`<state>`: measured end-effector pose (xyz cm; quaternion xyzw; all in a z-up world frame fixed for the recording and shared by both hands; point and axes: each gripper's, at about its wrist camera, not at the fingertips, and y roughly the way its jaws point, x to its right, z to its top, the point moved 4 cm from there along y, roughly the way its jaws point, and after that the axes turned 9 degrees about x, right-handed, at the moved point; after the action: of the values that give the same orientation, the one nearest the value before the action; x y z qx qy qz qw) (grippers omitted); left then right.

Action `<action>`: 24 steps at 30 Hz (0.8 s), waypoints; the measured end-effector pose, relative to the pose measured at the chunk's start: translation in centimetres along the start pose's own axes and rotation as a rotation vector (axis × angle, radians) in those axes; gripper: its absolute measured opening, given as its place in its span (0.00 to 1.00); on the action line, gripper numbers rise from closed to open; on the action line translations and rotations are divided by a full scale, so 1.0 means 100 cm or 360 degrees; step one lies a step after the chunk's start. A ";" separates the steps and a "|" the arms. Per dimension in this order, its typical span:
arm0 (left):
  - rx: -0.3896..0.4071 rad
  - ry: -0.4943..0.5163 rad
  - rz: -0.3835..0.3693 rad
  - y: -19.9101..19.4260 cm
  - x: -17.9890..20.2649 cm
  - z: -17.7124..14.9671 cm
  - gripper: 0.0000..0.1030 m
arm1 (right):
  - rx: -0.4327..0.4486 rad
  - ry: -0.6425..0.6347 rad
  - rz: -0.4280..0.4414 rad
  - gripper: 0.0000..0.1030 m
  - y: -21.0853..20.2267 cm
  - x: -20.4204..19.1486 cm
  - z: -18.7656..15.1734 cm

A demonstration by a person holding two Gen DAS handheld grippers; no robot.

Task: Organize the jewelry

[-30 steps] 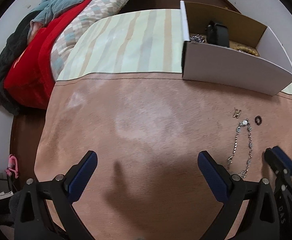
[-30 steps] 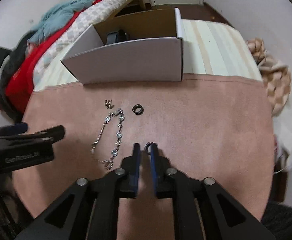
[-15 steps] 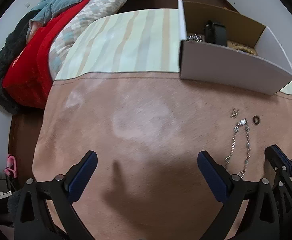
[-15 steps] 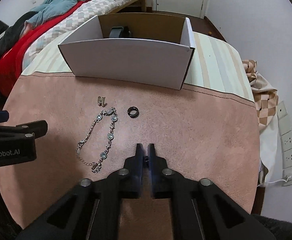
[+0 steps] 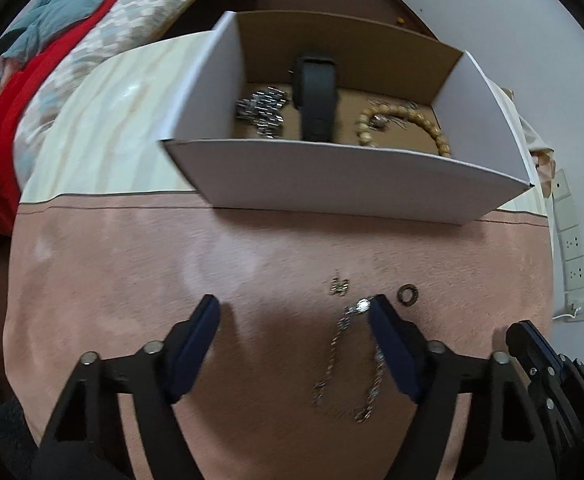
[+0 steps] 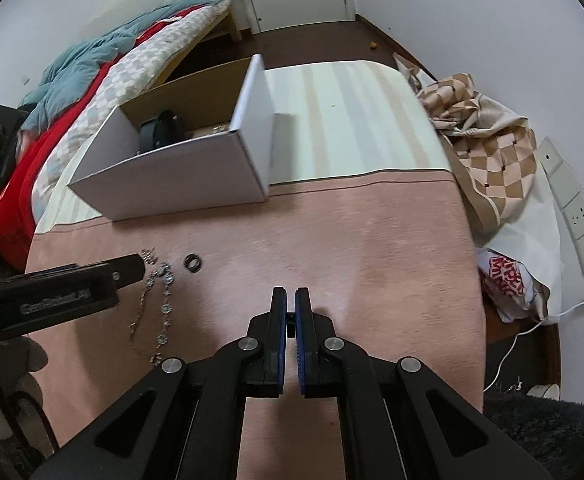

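A silver chain bracelet (image 5: 347, 364) lies on the pink cloth, with a small silver earring (image 5: 339, 286) and a black ring (image 5: 407, 293) just beyond it. My left gripper (image 5: 293, 314) is open above the cloth; its right finger covers part of the bracelet. The bracelet (image 6: 160, 312), earring (image 6: 148, 256) and ring (image 6: 192, 262) also show in the right wrist view. My right gripper (image 6: 290, 292) is shut; a small dark thing sits between its pads, too small to name. The white cardboard box (image 5: 331, 180) holds a black watch (image 5: 316, 98), a silver chain (image 5: 262, 110) and a wooden bead bracelet (image 5: 403, 124).
The table has a striped cream cloth (image 6: 351, 120) beyond the pink one. A bed with red and teal bedding (image 6: 92, 76) lies at the left. A checked cloth (image 6: 487, 136) hangs off the table's right edge, near wall sockets (image 6: 571, 208).
My left gripper has moved right and forward over the bracelet, nearer the box. My right gripper has swung to the right, away from the jewelry, and stays shut.
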<state>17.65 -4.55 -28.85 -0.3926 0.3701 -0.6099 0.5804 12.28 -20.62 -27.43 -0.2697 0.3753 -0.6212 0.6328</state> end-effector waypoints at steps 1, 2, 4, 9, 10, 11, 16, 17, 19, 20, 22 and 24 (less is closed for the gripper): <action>-0.0003 0.0009 0.0001 0.002 0.002 0.000 0.61 | -0.0001 0.0007 -0.0005 0.04 0.001 0.002 0.001; -0.0002 0.0020 0.0002 0.004 0.004 0.001 0.56 | -0.0001 0.0009 -0.0011 0.04 0.001 0.004 0.000; 0.0042 0.0045 -0.0014 0.004 0.007 0.003 0.40 | -0.0007 0.0020 -0.0018 0.04 0.003 0.007 -0.001; 0.0068 0.0099 -0.0043 0.002 0.019 0.008 0.09 | -0.0011 0.0027 -0.0028 0.04 0.005 0.010 -0.003; 0.0072 0.0102 -0.0041 0.002 0.020 0.008 0.06 | -0.0008 0.0027 -0.0027 0.04 0.004 0.010 -0.002; 0.0081 0.0099 -0.0047 0.001 0.021 0.009 0.05 | -0.0004 0.0029 -0.0027 0.04 0.003 0.010 -0.002; 0.0123 0.0070 -0.0084 -0.017 0.017 0.011 0.03 | 0.0042 0.0035 -0.0010 0.04 -0.008 0.007 0.006; 0.0131 0.0058 -0.0096 -0.023 0.012 0.012 0.02 | 0.0050 0.0037 -0.0004 0.04 -0.011 0.007 0.008; 0.0155 0.0032 -0.0116 -0.036 0.000 0.012 0.02 | 0.0073 0.0044 0.0012 0.04 -0.018 0.006 0.011; 0.0165 0.0024 -0.0120 -0.042 -0.005 0.011 0.02 | 0.0081 0.0050 0.0021 0.04 -0.021 0.005 0.014; 0.0181 0.0008 -0.0124 -0.054 -0.016 0.011 0.02 | 0.0108 0.0060 0.0042 0.04 -0.030 0.005 0.019; 0.0189 -0.0013 -0.0129 -0.061 -0.024 0.011 0.02 | 0.0133 0.0074 0.0069 0.04 -0.039 0.003 0.025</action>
<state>16.17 -1.81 -22.97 -0.3748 0.3147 -0.6521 0.5790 12.03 -21.55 -22.92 -0.2203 0.3695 -0.6285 0.6480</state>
